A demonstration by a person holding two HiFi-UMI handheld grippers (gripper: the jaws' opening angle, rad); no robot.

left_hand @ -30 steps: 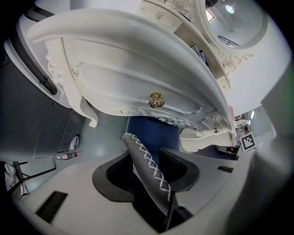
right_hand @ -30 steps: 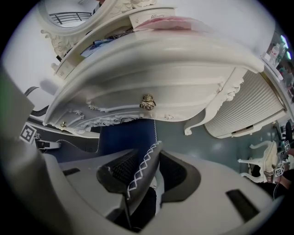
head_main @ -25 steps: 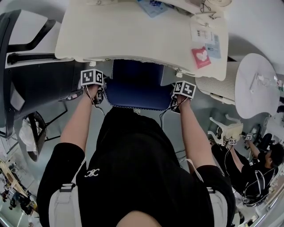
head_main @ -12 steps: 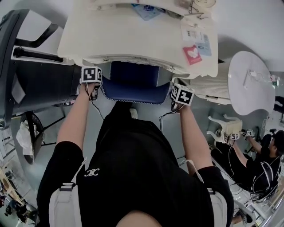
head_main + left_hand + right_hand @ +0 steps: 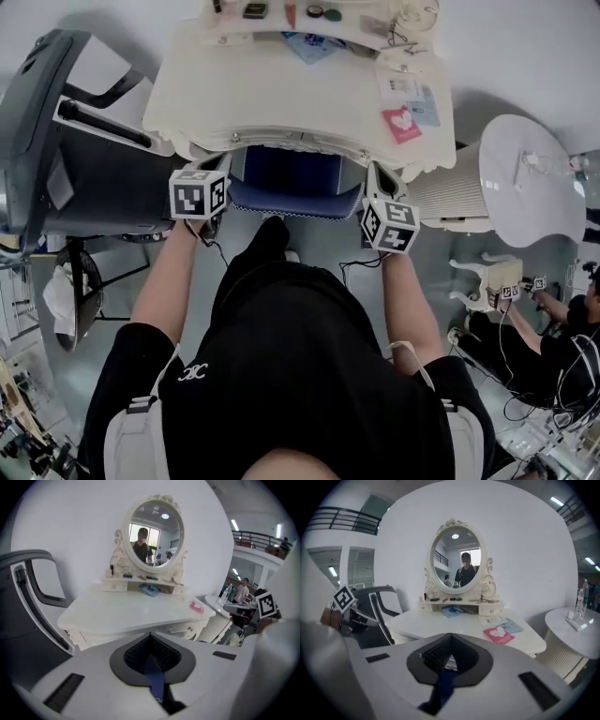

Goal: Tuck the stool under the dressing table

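White dressing table [image 5: 281, 89] with an oval mirror [image 5: 151, 535] fills both gripper views. Compared with a second ago, the blue stool [image 5: 286, 180] sits deeper beneath the tabletop, and only its front strip shows in the head view. I have let go: the left gripper [image 5: 151, 639] and right gripper [image 5: 449, 644] have just been closing, and their jaws now meet on nothing, with a sliver of blue showing past each. Both have risen from the stool's sides to about tabletop height and stand apart from it. I judge the tuck essentially done; at most, the seat may need one more nudge inward.
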